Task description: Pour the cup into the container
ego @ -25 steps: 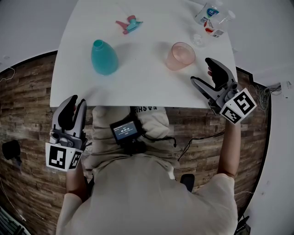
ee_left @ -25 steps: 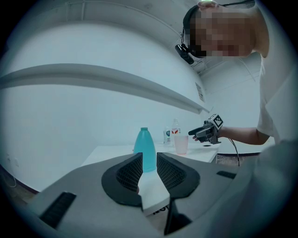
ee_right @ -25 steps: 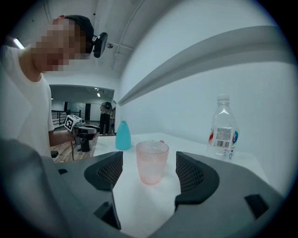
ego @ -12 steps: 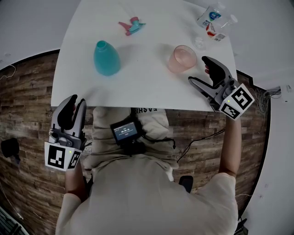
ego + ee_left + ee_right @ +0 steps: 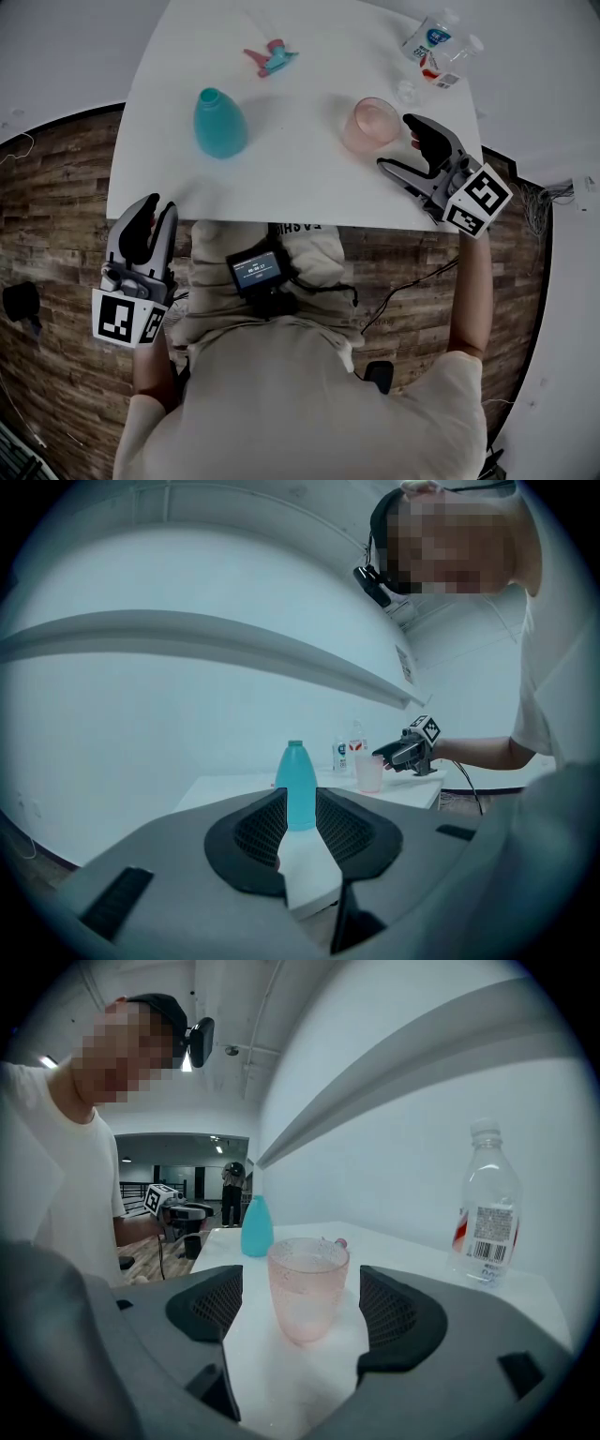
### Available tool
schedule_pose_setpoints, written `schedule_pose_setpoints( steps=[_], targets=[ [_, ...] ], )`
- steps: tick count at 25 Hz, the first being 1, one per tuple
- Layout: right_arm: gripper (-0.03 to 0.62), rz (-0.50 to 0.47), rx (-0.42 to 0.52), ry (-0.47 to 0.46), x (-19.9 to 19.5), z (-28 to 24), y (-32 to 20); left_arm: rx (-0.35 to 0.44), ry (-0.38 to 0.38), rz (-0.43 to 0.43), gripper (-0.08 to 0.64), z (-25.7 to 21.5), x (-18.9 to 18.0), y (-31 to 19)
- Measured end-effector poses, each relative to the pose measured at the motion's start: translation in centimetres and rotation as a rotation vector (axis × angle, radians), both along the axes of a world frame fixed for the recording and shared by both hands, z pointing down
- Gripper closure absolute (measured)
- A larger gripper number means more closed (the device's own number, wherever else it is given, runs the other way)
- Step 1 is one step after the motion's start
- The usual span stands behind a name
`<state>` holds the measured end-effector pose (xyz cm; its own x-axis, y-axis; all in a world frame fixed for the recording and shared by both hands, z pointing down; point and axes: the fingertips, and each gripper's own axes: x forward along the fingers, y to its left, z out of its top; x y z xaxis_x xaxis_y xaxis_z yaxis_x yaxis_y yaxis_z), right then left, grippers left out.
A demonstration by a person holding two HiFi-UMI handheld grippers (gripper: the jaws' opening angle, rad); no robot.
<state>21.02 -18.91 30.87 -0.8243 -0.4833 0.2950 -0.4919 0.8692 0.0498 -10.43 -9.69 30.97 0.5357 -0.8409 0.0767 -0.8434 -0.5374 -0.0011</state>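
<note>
A white table [image 5: 300, 192] has a smooth, matt top with a faint sheen. On its right side stands a cup [image 5: 307, 1283] of pink see-through plastic. The cup's wall is speckled with fine bumps and its rim is smooth. On the left, a teal bottle [image 5: 219, 127] is opaque plastic, smooth and softly satin. At the far right, a clear bottle [image 5: 489, 1185] is thin, glossy plastic with a shiny printed label [image 5: 492, 1232]. A sprayer [image 5: 270, 54] at the far edge is hard pink and teal plastic. The floor [image 5: 56, 197] is brown wood plank, rough-grained and matt. The person's shirt [image 5: 309, 403] is pale, soft, creased cloth.
</note>
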Motion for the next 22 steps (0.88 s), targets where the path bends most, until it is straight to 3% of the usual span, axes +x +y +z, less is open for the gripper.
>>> schedule_pose_setpoints(
  steps=[22],
  targets=[
    [0.219,-0.047,-0.031,0.009,-1.3,1.5,-1.6,-0.002,-0.005,-0.01,0.456,0.1,-0.5,0.4]
  ],
)
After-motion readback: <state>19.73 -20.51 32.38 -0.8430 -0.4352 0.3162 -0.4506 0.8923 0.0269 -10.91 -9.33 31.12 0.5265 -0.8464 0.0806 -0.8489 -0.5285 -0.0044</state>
